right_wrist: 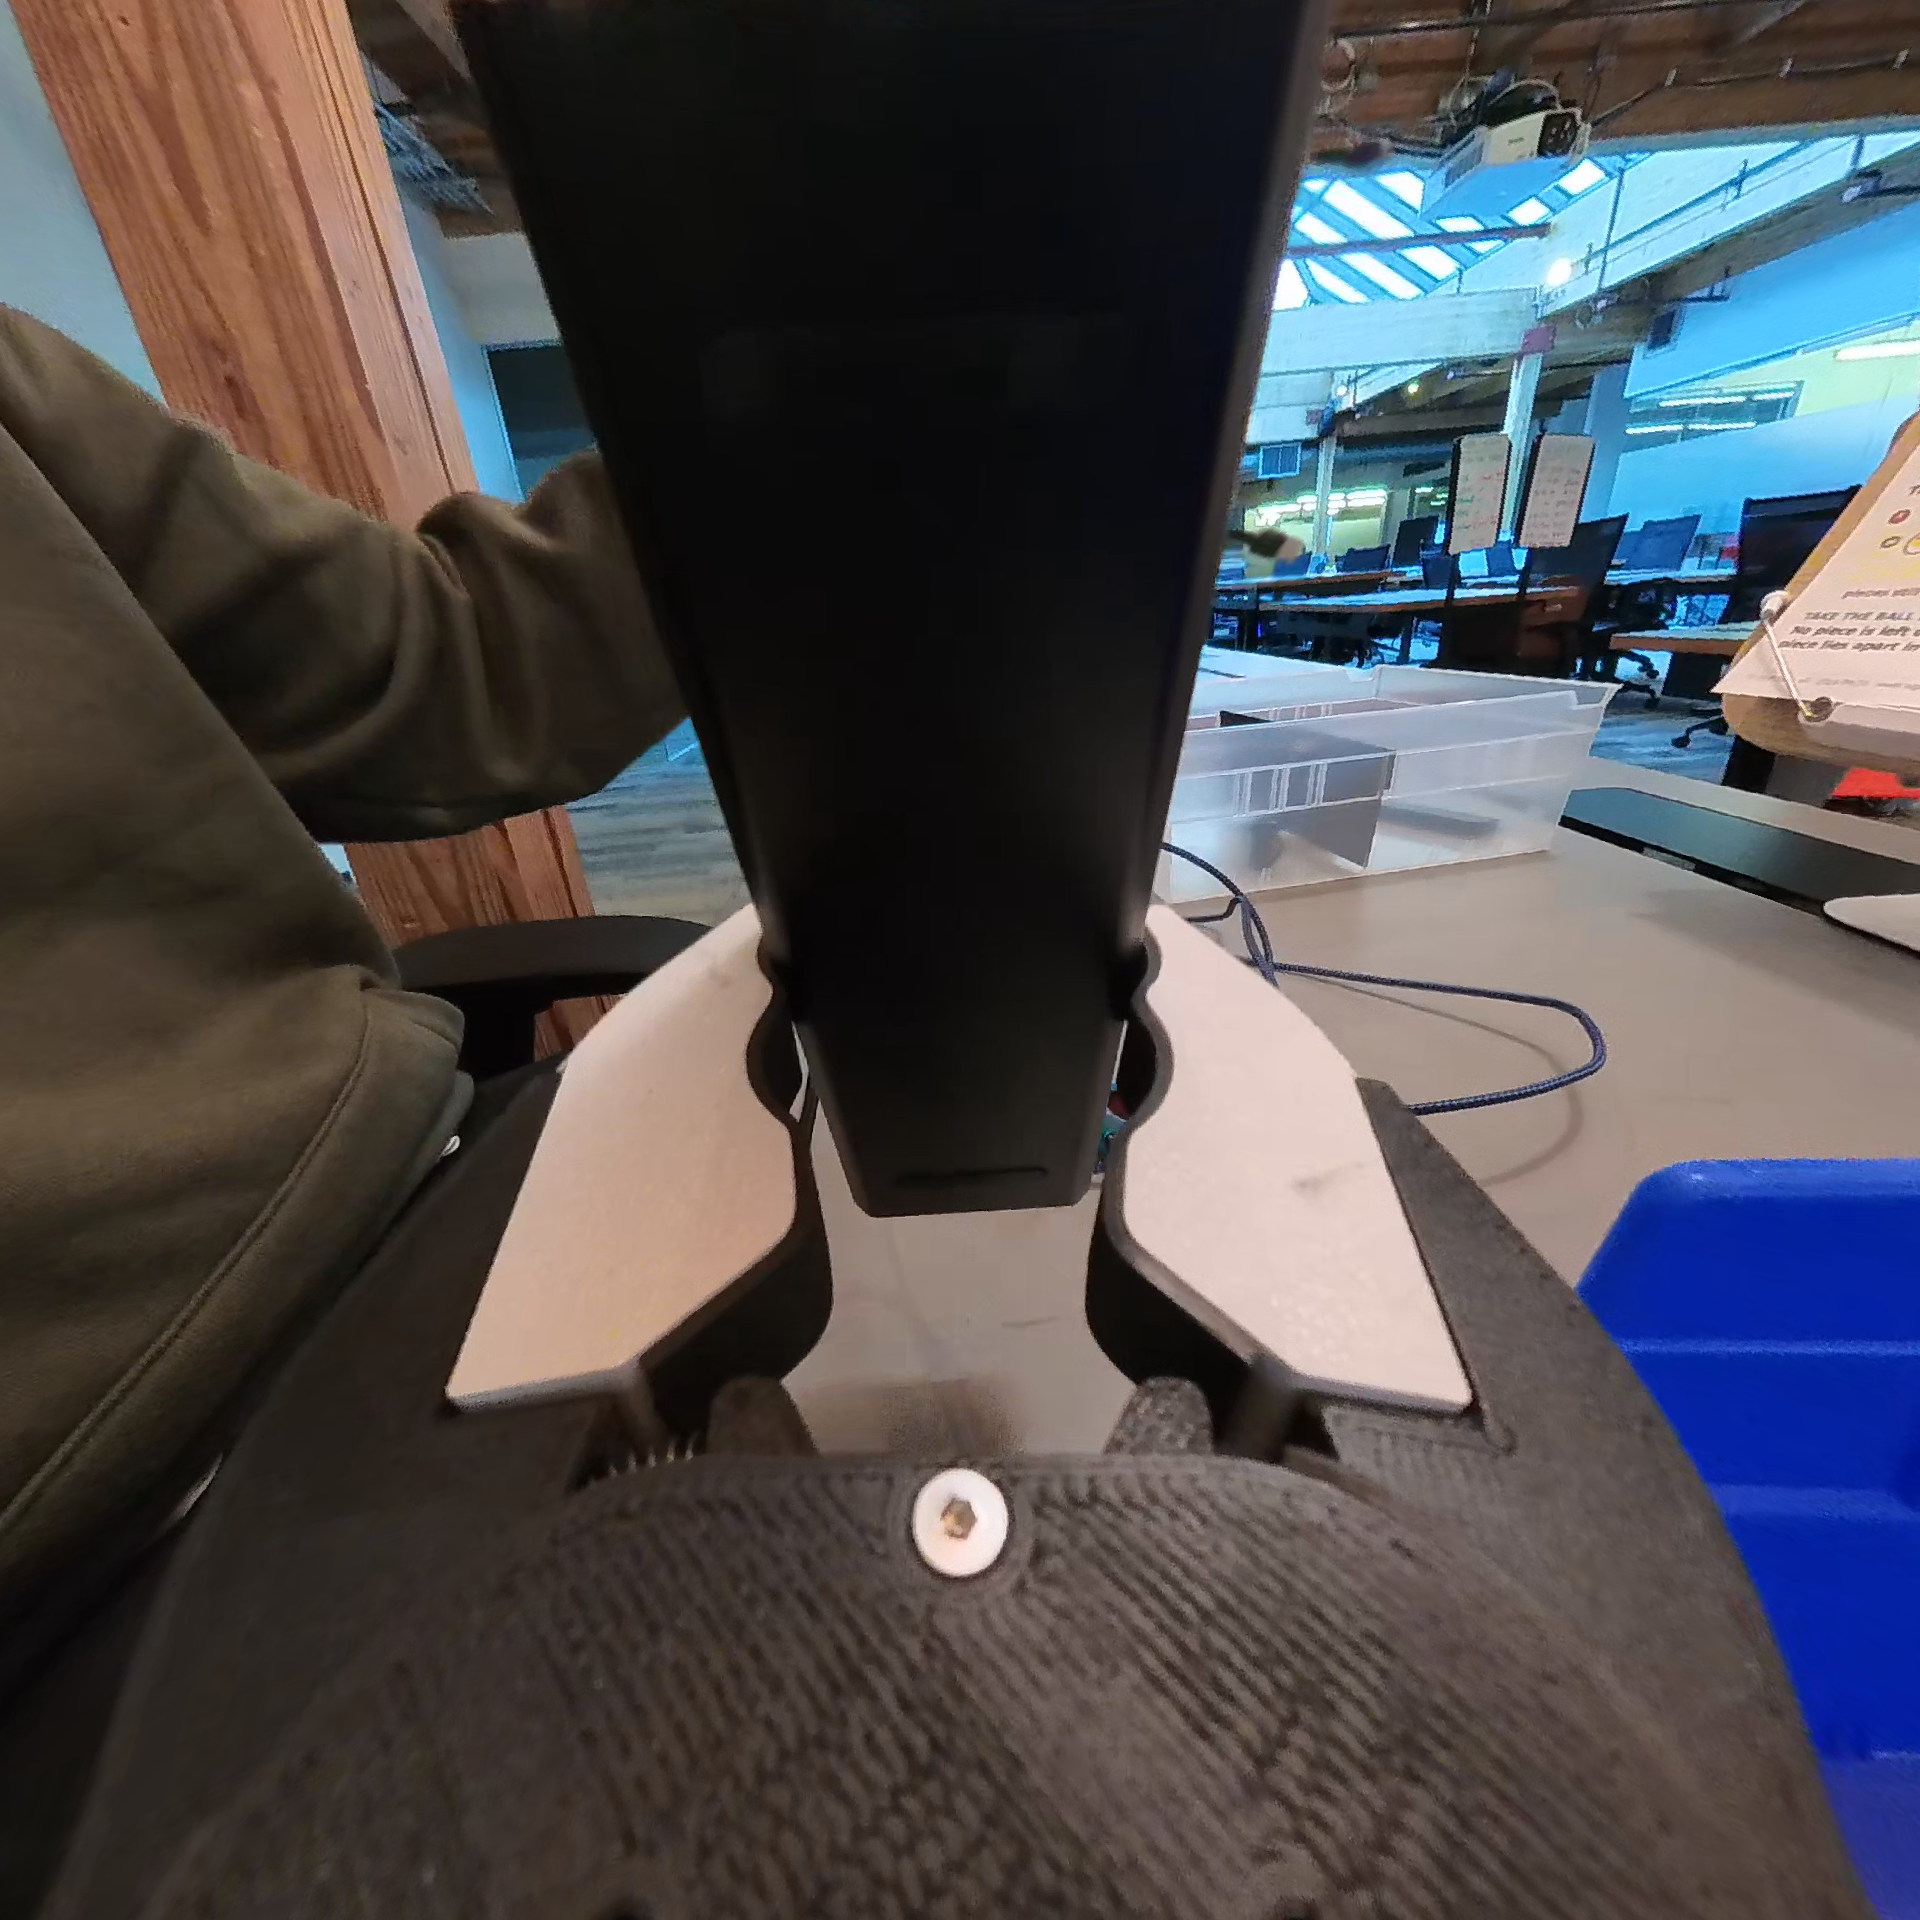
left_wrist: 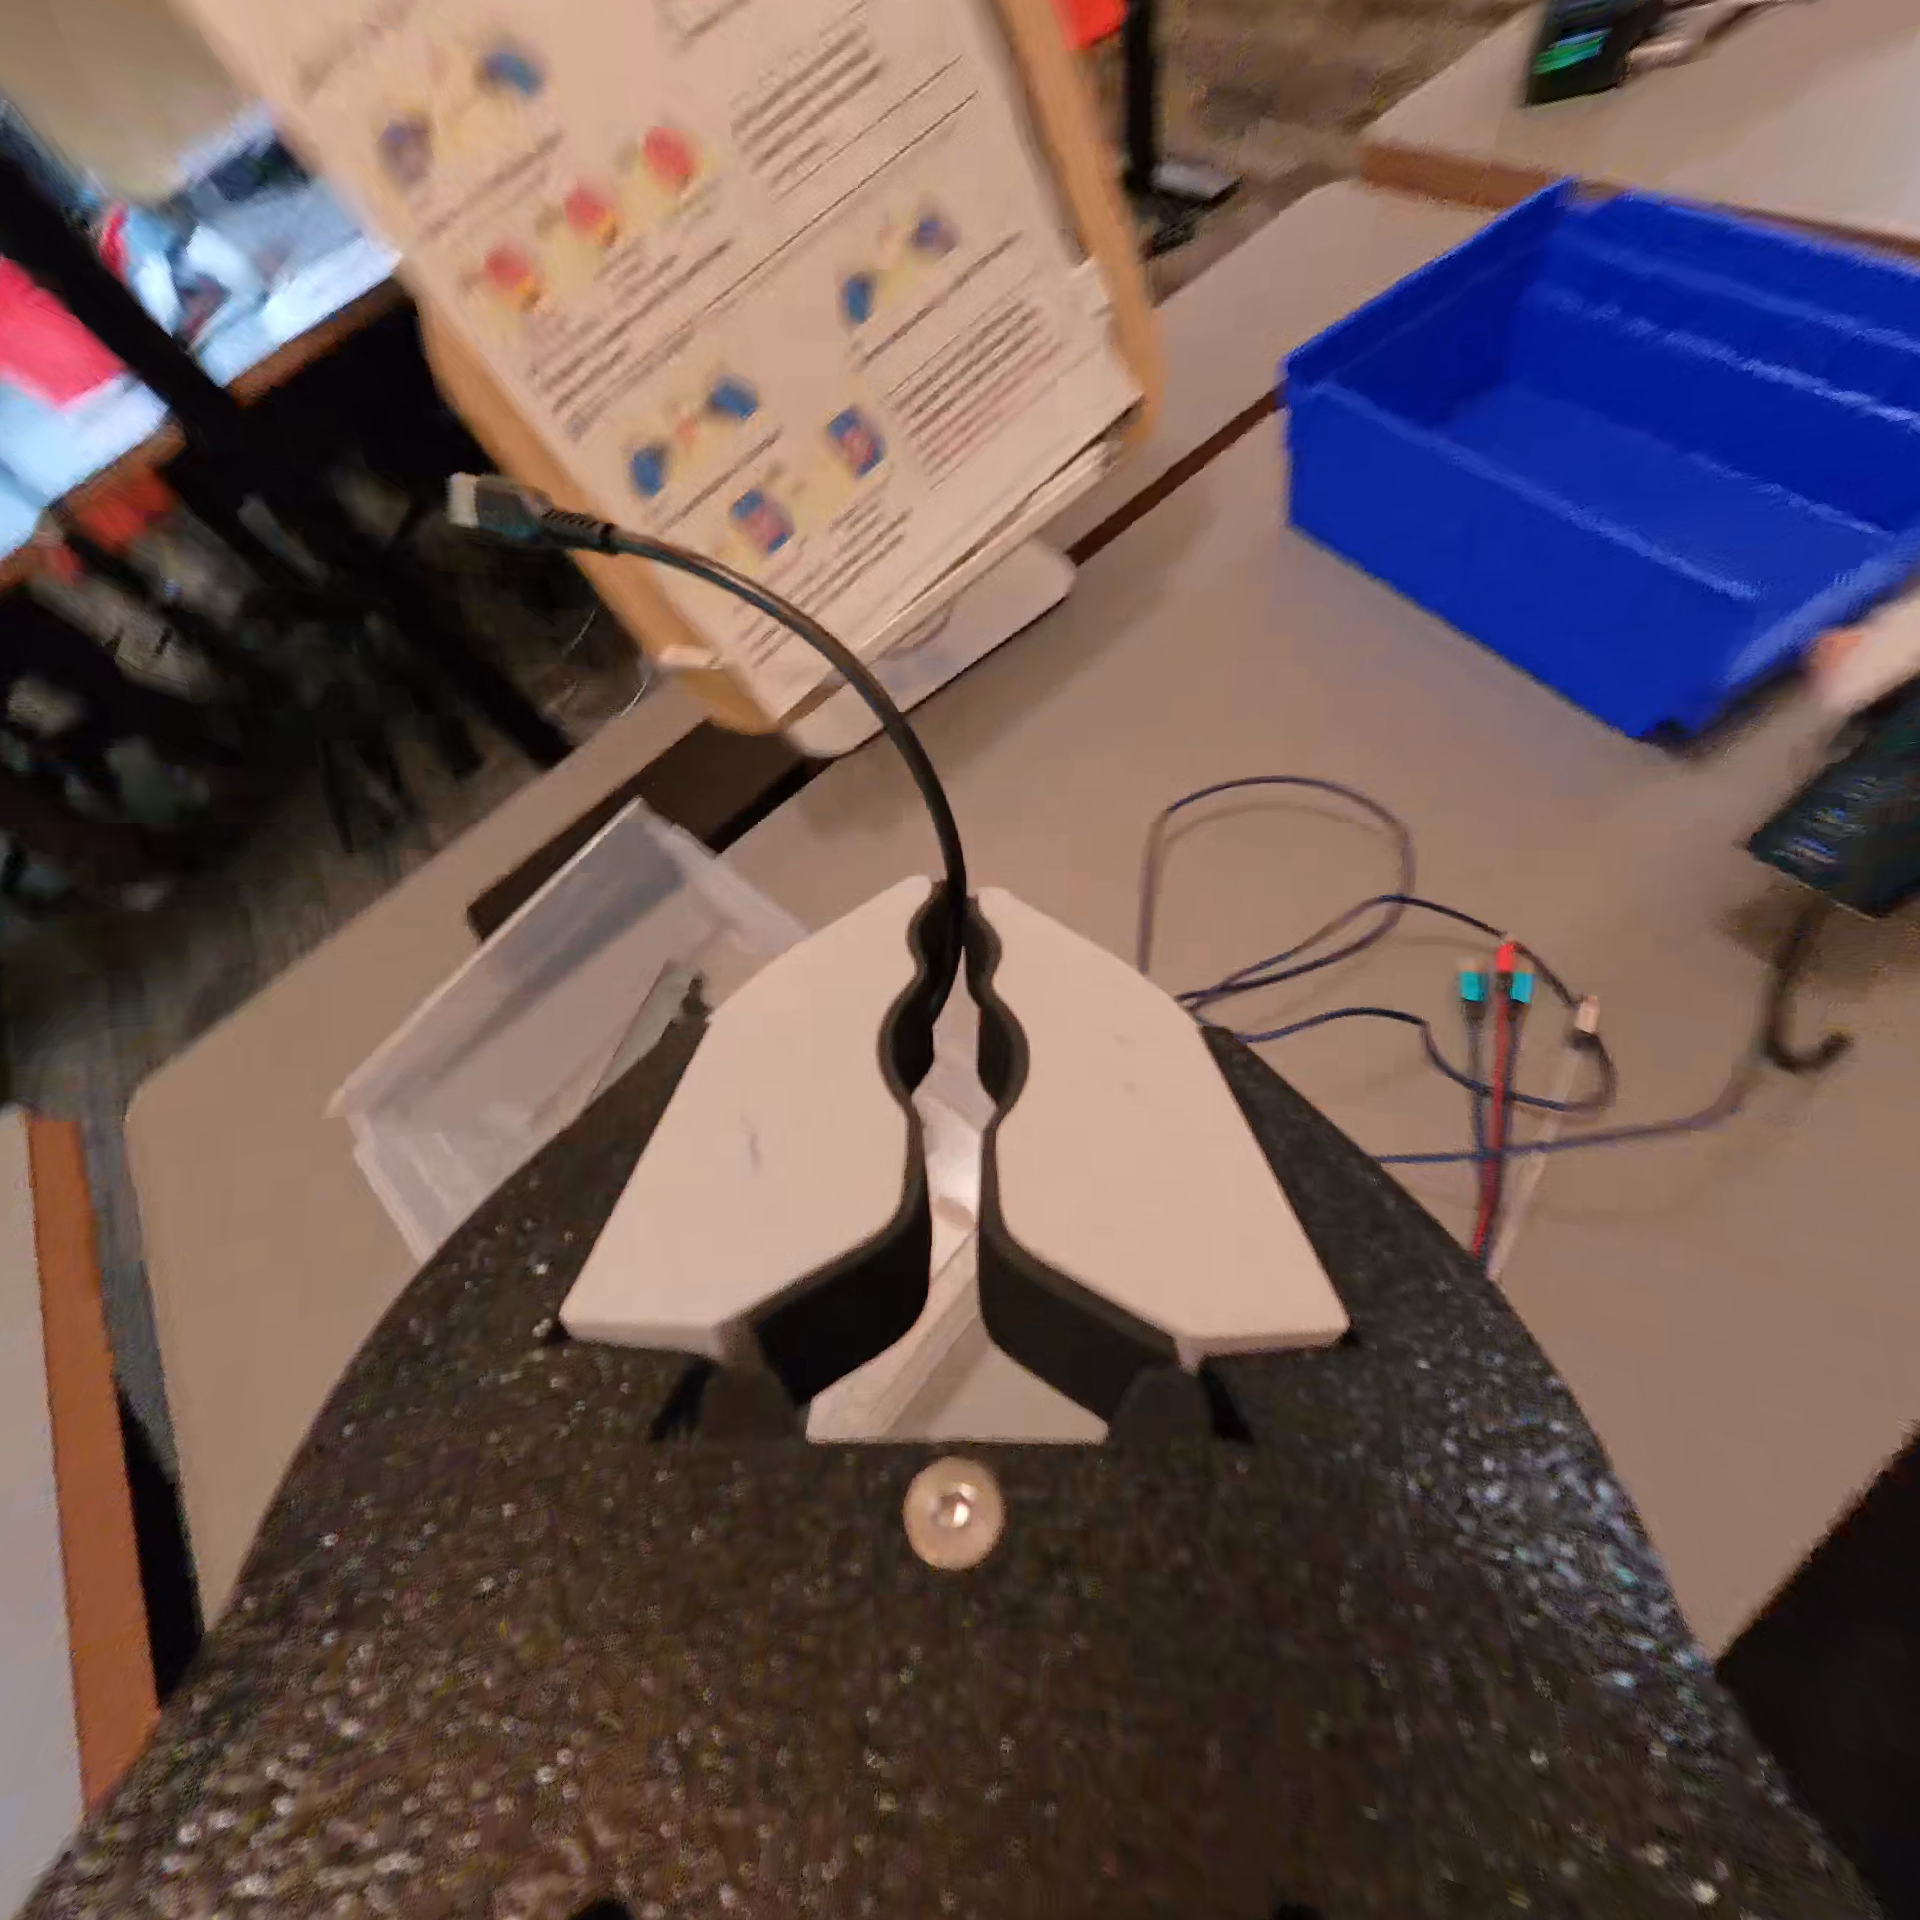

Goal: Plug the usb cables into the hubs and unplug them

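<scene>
In the left wrist view, my left gripper (left_wrist: 956,914) is shut on a black cable (left_wrist: 883,717). The cable curves up and left to a free plug (left_wrist: 499,509) held in the air above the table. Several thin braided cables (left_wrist: 1496,1039) with teal and red plugs lie on the grey table (left_wrist: 1195,675) to the right. In the right wrist view, my right gripper (right_wrist: 956,966) is shut on a black hub (right_wrist: 914,520), which stands upright between the fingers and fills the middle of the view. A slot shows on the hub's near end (right_wrist: 971,1179).
A blue bin (left_wrist: 1621,457) stands at the right; it also shows in the right wrist view (right_wrist: 1787,1455). A clear plastic bin (left_wrist: 540,1018) sits at the table's left edge. A clipboard with printed sheets (left_wrist: 727,270) stands behind. A person's green sleeve (right_wrist: 260,675) is at left.
</scene>
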A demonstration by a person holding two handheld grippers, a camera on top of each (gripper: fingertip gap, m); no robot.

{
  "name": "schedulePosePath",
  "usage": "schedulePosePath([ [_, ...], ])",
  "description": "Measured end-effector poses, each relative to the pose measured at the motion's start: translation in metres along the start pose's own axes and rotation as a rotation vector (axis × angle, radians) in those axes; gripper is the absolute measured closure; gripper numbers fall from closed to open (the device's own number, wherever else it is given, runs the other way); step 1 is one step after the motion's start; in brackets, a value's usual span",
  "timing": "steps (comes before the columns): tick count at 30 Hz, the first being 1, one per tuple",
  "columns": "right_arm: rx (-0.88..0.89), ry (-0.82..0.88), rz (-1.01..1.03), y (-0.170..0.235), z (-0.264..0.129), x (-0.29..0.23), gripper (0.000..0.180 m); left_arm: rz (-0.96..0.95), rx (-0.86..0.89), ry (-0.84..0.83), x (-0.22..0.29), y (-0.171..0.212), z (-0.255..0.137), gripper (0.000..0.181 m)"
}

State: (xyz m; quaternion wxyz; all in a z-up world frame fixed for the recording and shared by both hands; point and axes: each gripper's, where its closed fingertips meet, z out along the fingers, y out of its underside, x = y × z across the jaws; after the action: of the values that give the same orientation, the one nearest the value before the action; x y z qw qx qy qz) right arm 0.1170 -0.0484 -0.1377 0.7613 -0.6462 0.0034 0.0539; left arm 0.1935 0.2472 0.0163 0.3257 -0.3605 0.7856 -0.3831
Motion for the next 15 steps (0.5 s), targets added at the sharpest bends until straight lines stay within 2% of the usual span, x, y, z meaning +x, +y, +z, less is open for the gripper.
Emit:
schedulePosePath([
  [1,0.006,0.000,0.001,-0.001,-0.001,0.000,0.120,0.050,0.027,0.059,0.019,-0.007,-0.006,0.179],
  [3,0.022,0.002,0.004,-0.003,-0.002,0.001,0.120,0.128,0.057,0.124,0.052,-0.011,-0.013,0.179],
  [6,0.072,0.005,0.002,-0.008,-0.008,0.001,0.119,0.320,0.052,0.195,0.096,0.011,-0.010,0.179],
  [12,0.110,0.055,0.004,-0.014,-0.020,0.006,0.119,0.494,-0.001,0.278,0.143,0.108,-0.002,0.179],
  [15,0.109,0.051,0.012,-0.014,-0.021,0.007,0.119,0.542,-0.112,0.265,0.147,0.165,-0.001,0.179],
])
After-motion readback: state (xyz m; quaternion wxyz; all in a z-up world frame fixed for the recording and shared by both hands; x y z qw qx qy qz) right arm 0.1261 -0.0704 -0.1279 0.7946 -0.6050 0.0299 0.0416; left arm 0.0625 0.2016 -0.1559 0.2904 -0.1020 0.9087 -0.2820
